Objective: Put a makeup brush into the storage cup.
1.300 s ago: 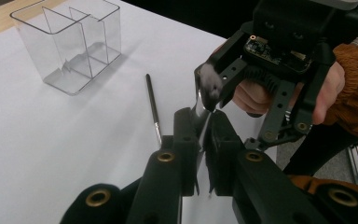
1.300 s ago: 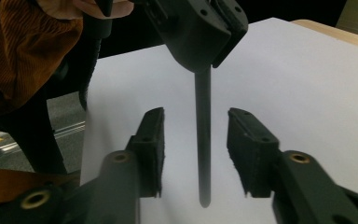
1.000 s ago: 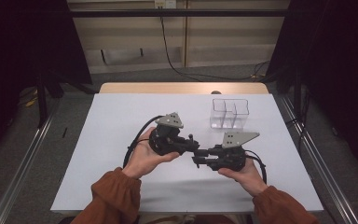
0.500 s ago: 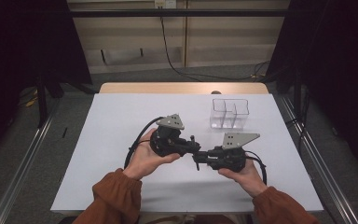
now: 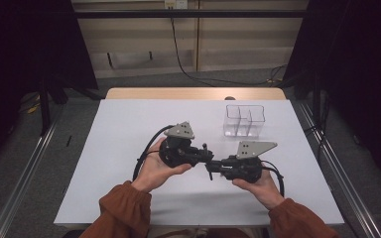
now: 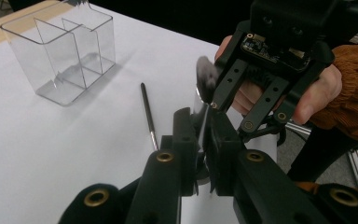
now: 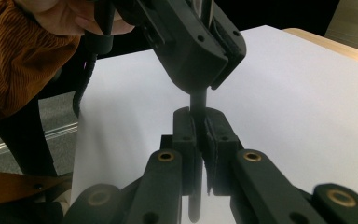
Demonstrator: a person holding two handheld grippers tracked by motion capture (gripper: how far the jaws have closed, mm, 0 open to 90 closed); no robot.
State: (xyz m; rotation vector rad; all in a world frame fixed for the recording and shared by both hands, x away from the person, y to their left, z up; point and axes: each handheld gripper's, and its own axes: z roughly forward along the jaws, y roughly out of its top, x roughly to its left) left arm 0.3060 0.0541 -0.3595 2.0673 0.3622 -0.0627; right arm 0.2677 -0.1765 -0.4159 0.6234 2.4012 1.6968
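I hold both grippers tip to tip above the middle of the white table (image 5: 124,134), with one small brush spanning between them. My left gripper (image 5: 207,154) (image 6: 204,128) is shut on the brush's silver ferrule, and the grey bristle tuft (image 6: 206,77) sticks out past its jaws. Facing it, my right gripper (image 5: 214,169) (image 7: 199,128) is shut on the brush's dark handle (image 7: 198,103). A hand wraps each gripper body.
A clear plastic organiser (image 5: 244,120) (image 6: 60,56) with divided compartments stands at the back right of the table. A second thin dark brush (image 6: 147,112) lies flat on the table beside it. Metal rails run along the floor on both sides.
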